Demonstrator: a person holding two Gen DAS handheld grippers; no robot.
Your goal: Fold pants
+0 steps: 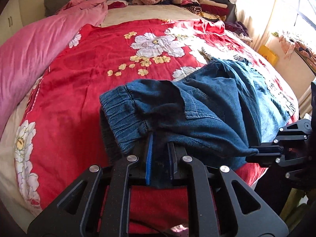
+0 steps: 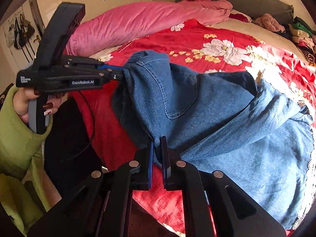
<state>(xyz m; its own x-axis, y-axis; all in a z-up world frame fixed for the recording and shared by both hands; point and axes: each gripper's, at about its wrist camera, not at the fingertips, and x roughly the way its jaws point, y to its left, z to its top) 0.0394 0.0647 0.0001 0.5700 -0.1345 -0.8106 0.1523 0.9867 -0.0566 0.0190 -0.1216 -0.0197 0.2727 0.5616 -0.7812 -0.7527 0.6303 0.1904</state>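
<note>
The blue denim pants [image 1: 207, 106] hang bunched over the near edge of the bed, on its red floral bedspread [image 1: 102, 59]. The left tool [image 1: 161, 148] is clamped on the cloth just below the elastic waistband [image 1: 122, 106]. The right tool [image 2: 157, 148] pinches a lower fold of the pants, its fingers nearly closed. A pink duvet [image 2: 142, 19] lies along the bed's far side.
</note>
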